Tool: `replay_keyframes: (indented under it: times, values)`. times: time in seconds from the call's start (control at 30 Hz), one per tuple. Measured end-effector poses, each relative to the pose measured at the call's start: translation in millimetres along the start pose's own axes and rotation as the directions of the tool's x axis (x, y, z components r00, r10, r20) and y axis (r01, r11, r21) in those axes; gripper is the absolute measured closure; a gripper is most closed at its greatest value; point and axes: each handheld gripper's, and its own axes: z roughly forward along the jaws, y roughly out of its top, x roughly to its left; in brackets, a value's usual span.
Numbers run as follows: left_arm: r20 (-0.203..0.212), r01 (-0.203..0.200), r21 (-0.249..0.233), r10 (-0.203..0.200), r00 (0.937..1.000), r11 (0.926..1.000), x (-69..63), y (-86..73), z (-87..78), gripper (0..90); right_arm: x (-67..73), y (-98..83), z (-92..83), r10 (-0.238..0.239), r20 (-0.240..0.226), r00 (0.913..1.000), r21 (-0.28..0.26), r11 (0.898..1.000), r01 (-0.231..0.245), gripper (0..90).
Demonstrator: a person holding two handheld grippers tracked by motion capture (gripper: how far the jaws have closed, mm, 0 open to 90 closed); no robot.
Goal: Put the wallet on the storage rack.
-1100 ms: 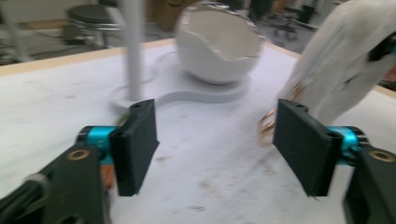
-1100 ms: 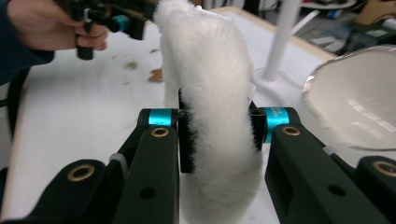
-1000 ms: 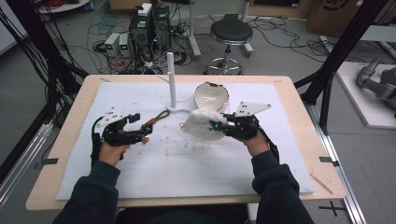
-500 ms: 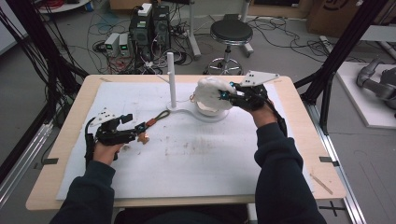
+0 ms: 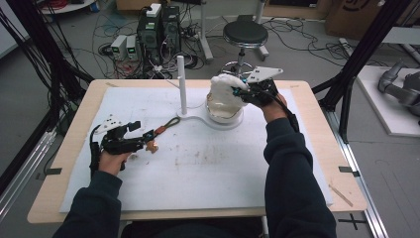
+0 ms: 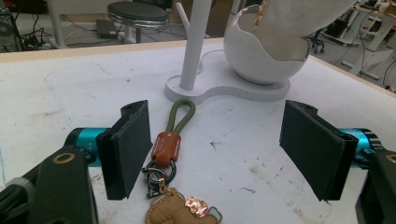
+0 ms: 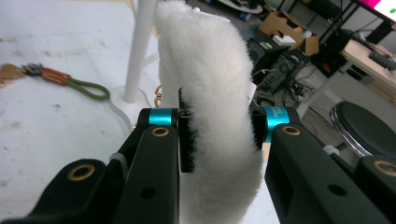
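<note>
R gripper [image 7: 218, 133] clamped on white fluffy pouch [image 7: 210, 93], beside post [image 7: 137, 51].

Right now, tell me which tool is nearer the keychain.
Left. The left tool stands open around the keychain on the table, while the right tool holds a fluffy white item over the bowl, well away.

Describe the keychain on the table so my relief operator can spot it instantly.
Start at the white stand with its upright post at the table's far middle. Just in front of its base, toward the left gripper, the keychain lies flat on the white mat. It alone has an olive cord loop, an orange-brown leather tab, and a tan charm at the near end.
</note>
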Motion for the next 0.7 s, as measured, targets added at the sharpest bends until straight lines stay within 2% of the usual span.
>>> replay_keyframes:
  times: [0.27,0.43,0.5,0.7]
  values:
    - [0.004,0.009,0.0,-0.009,1.0,1.0,0.4,-0.9,-0.2,24.8,2.0,-4.6,21.4,-0.02,0.009,0.9998,0.054,0.998,0.019,74.3]
    - [0.004,0.012,-0.002,-0.012,0.9999,0.9999,0.5,-1.3,-0.6,24.8,9.2,-7.5,36.8,-0.064,-0.02,0.9977,0.094,0.993,0.066,74.3]
    - [0.005,0.011,0.0,-0.011,0.9999,0.9999,0.7,-1.5,-0.9,24.8,11.0,-10.8,41.4,-0.062,-0.022,0.9978,0.091,0.994,0.064,74.3]
    - [0.003,0.017,-0.001,-0.017,0.9998,0.9999,0.8,-2.5,-1.2,24.8,14.8,-22.5,55.1,-0.06,-0.054,0.9967,0.137,0.988,0.067,74.4]
